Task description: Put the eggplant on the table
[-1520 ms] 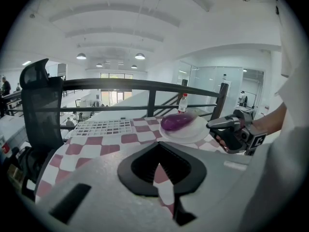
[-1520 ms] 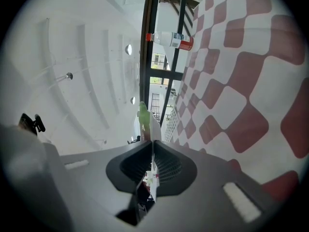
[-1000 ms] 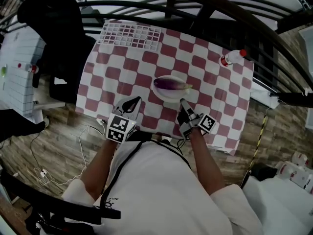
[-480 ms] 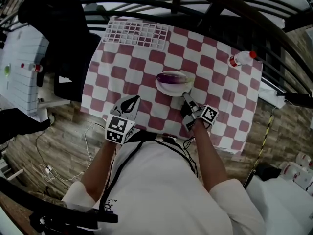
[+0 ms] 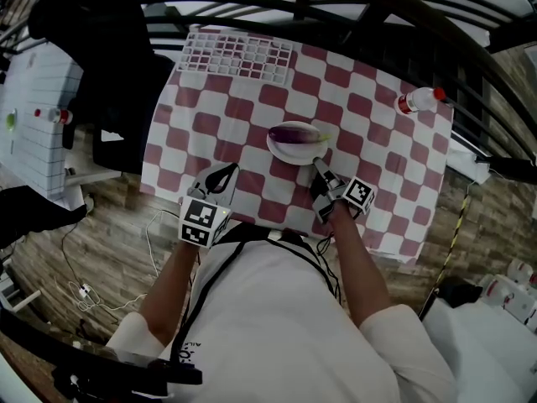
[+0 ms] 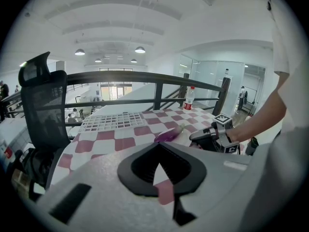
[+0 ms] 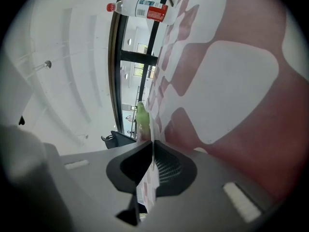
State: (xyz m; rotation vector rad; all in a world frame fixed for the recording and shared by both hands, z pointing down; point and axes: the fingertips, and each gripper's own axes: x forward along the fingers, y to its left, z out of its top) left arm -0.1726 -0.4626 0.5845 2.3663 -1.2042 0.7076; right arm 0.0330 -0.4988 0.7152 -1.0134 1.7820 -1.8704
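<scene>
A purple eggplant [image 5: 295, 133] with a green stem lies on a white plate [image 5: 285, 151] in the middle of the red-and-white checked table [image 5: 369, 116]. My right gripper [image 5: 317, 164] is shut and empty. Its tips sit just short of the plate's near right rim, low over the cloth. In the right gripper view the green stem [image 7: 141, 120] shows just beyond the closed tips [image 7: 153, 142]. My left gripper [image 5: 232, 170] is shut and empty near the table's front edge, left of the plate. In its view the eggplant [image 6: 169, 134] lies ahead and the right gripper [image 6: 193, 137] reaches in beside it.
A white grid rack [image 5: 239, 54] lies at the table's far edge. A plastic bottle with a red cap [image 5: 417, 101] lies at the far right corner. A black office chair [image 5: 92, 57] stands left of the table, and a dark railing [image 5: 336, 7] runs behind it.
My right gripper has moved forward and down, up to the plate's near rim. The left gripper has shifted slightly and stays near the front edge. The eggplant has not moved.
</scene>
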